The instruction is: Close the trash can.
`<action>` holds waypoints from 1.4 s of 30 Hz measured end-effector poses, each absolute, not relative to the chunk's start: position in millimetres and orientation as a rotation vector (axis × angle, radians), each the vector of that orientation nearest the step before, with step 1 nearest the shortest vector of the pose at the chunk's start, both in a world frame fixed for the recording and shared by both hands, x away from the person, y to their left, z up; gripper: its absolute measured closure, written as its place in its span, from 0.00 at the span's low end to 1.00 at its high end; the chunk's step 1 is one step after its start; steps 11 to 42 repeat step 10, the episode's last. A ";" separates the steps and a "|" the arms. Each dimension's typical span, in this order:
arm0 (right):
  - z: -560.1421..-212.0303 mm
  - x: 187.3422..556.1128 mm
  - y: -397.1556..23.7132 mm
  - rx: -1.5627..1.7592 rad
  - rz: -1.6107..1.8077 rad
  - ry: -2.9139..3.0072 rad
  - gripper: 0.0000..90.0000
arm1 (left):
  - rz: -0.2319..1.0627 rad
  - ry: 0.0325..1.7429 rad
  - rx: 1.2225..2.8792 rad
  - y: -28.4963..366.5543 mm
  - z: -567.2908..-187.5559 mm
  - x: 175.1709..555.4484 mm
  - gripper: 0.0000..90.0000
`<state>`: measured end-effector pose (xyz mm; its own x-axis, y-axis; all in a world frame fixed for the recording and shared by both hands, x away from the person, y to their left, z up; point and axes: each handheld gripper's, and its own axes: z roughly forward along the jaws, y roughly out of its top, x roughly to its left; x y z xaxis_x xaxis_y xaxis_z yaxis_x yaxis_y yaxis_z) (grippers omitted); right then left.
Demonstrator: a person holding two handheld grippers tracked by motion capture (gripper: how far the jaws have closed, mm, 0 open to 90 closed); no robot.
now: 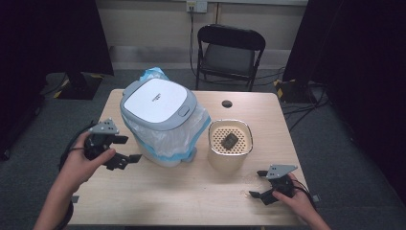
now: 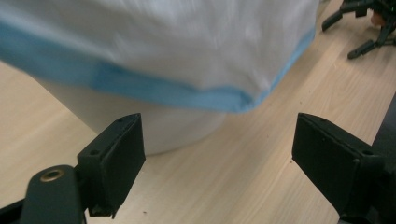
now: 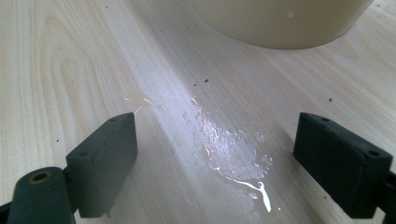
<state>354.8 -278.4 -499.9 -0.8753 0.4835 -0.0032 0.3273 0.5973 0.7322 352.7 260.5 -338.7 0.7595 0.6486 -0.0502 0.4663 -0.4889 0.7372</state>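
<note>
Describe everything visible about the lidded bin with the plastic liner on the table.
The bin stands upright left of the table's middle. It looks like plastic: a pale rounded body with a grey-rimmed, closed white lid carrying a small front latch. A white liner bag with a blue hem is draped over the outside, bunched up behind. Its base rests on the wooden table. The left hand-held gripper is beside it, jaws open, not touching.

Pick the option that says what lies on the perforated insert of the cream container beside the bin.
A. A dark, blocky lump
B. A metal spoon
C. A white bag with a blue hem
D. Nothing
A: in the high view a dark lump rests on the perforated insert of the cream container, to the right of the lidded bin with its blue-hemmed liner.
</note>
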 end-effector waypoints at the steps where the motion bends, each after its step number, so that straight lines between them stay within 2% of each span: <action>1: -499.9 354.8 -278.4 0.675 1.141 2.623 0.15 | 0.298 0.826 2.187 260.6 -344.5 351.1 0.18; 10: -499.9 354.8 -278.4 0.675 1.141 2.623 0.15 | 0.231 0.808 2.199 252.2 -414.7 335.4 0.18; 42: -499.9 354.8 -278.4 0.675 1.141 2.623 0.15 | 0.231 0.808 2.199 252.2 -414.7 335.4 0.18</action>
